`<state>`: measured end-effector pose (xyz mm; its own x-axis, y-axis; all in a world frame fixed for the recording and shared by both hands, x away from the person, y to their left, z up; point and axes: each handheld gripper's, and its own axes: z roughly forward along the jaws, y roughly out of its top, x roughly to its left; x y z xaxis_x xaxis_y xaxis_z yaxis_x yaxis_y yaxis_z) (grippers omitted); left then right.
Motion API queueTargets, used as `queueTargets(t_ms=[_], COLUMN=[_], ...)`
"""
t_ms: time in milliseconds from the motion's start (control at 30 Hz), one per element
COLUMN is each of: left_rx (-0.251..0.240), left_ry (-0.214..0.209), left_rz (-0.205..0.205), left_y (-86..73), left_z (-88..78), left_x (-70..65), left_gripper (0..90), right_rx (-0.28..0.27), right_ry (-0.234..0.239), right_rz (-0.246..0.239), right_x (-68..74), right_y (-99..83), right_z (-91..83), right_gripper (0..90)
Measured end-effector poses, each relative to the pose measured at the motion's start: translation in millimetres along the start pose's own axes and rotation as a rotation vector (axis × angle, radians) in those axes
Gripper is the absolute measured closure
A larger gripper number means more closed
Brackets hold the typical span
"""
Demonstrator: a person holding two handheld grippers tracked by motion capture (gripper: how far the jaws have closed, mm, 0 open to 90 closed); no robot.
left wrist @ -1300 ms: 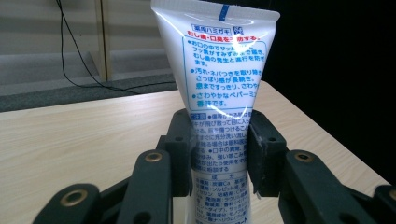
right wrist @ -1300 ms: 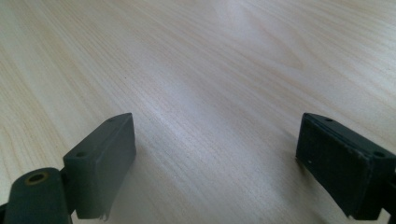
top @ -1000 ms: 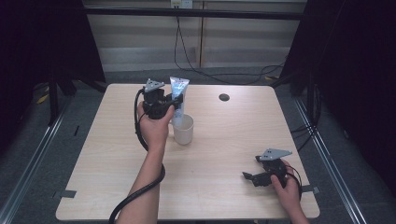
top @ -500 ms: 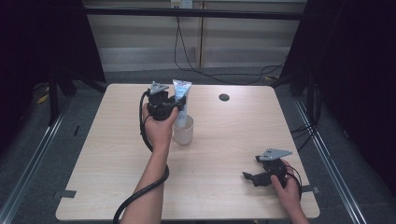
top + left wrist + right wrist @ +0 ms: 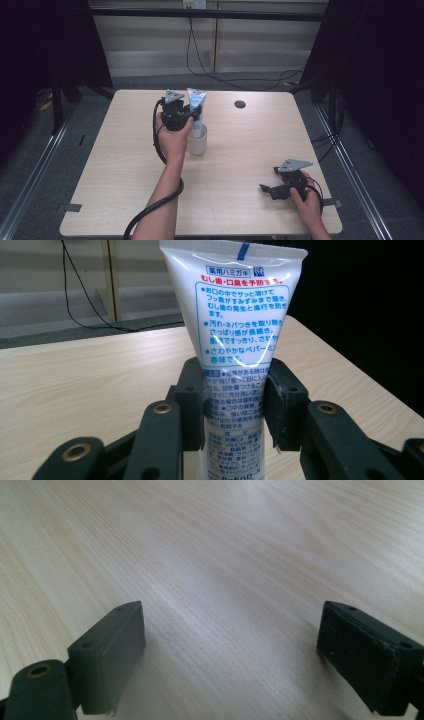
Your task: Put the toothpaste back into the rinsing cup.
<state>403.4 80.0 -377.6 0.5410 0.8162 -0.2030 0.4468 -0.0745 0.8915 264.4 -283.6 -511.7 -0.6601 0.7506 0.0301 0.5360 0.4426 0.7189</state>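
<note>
A white toothpaste tube (image 5: 194, 107) with blue and red print stands upright, its lower end inside a pale cup (image 5: 197, 143) near the table's middle. My left gripper (image 5: 191, 115) is shut on the toothpaste tube; in the left gripper view both pads press the tube (image 5: 235, 340) at mid-height and the crimped end points up. My right gripper (image 5: 266, 190) rests low over the table near the front right corner, held by a hand. Its jaws stand wide apart with bare wood between them (image 5: 227, 645).
A small dark round disc (image 5: 240, 104) lies near the table's far edge. The wooden table (image 5: 110, 170) has open surface to the left and front. Cables trail from both grippers, and black curtains flank the table.
The left gripper has shifted slightly right and down with the tube, bringing the tube's lower end into the cup. The right gripper has stayed put.
</note>
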Motion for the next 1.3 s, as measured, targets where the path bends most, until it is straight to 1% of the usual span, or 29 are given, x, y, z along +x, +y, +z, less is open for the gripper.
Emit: queueTargets(t_ms=[567, 767, 1300], left_rx=[0.017, 0.023, 0.039], left_ry=[0.009, 0.017, 0.020], left_rz=[0.006, -0.002, 0.000], left_y=[-10.0, -14.9, -23.9], left_z=[3.3, 3.2, 3.1], left_x=[-0.6, 0.9, 1.9], left_gripper=[64.0, 63.8, 63.4], right_rx=[0.000, 0.000, 0.000], right_ry=[0.000, 0.000, 0.000], right_rz=[0.000, 0.000, 0.000], right_x=[0.0, 0.0, -0.1], right_y=[0.0, 0.0, 0.0], right_z=[0.0, 0.0, 0.0], right_gripper=[11.4, 11.4, 11.5])
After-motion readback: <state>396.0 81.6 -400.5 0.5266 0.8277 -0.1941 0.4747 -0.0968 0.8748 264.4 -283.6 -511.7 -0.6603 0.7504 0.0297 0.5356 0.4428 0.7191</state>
